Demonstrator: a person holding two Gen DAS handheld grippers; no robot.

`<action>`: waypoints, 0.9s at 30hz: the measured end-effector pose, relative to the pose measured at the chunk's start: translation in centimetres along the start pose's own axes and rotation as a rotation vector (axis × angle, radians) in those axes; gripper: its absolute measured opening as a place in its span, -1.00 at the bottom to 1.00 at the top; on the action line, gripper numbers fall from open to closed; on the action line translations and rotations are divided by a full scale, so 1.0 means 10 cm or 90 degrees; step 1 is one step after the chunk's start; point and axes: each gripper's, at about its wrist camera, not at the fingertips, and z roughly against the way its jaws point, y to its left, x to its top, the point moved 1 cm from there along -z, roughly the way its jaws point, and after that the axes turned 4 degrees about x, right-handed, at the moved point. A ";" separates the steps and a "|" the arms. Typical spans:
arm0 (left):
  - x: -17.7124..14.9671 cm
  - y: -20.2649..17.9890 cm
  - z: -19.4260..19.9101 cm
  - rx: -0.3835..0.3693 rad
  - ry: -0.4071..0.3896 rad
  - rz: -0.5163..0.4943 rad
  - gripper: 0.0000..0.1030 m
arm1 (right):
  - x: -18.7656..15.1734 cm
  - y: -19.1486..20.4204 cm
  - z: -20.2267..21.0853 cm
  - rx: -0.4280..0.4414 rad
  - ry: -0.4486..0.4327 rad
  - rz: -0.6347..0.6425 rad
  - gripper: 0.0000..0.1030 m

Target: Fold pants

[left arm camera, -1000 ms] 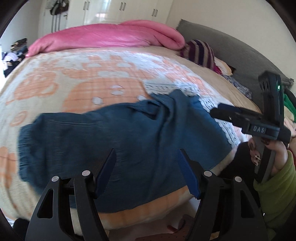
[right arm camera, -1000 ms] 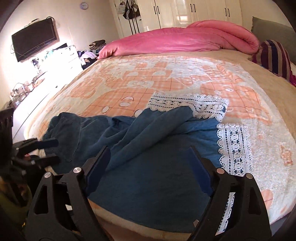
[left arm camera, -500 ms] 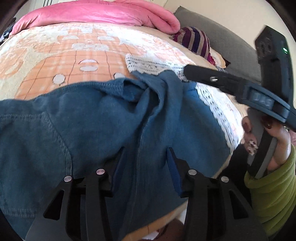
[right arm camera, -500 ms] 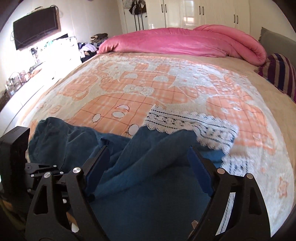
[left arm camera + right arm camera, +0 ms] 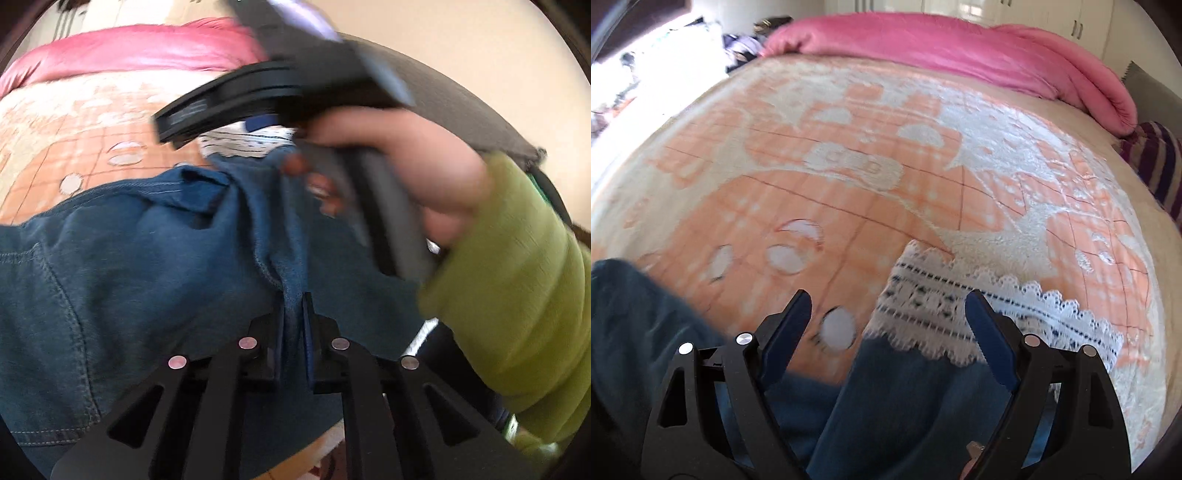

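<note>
Blue denim pants [image 5: 147,266] with a white lace hem [image 5: 960,314] lie crumpled on the bed. My left gripper [image 5: 293,317] is shut on a raised ridge of the denim near the bed's front edge. My right gripper [image 5: 886,325] is open and empty, hovering over a folded-over leg of the pants [image 5: 894,387] just short of the lace hem. In the left wrist view the right gripper [image 5: 229,107] passes blurred across the top, held by a hand in a green sleeve [image 5: 517,277].
The bed carries an orange and cream patterned blanket [image 5: 849,166]. A pink duvet [image 5: 960,48] is rolled along its far side. A striped pillow [image 5: 1156,166] lies at the far right. Clutter sits beyond the bed's far left corner [image 5: 738,55].
My left gripper closed on a pinch of denim. My right gripper moved forward and across over the pants toward the lace hem, staying open.
</note>
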 end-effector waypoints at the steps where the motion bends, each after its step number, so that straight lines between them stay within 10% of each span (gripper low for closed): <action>1: -0.01 -0.03 0.00 0.005 -0.003 -0.010 -0.84 | 0.02 -0.02 -0.06 -0.009 0.009 -0.001 0.35; 8: 0.01 -0.01 0.03 0.013 -0.012 -0.007 -0.84 | -0.05 -0.32 -0.09 0.009 0.004 -0.036 -0.88; 22: 0.04 0.06 0.25 0.022 -0.060 -0.030 -0.22 | -0.82 -1.09 1.22 0.097 -0.166 -0.189 -0.89; 27: 0.02 -0.02 0.23 0.044 -0.061 -0.074 -0.90 | -1.19 -1.22 1.51 0.107 -0.186 -0.232 -0.89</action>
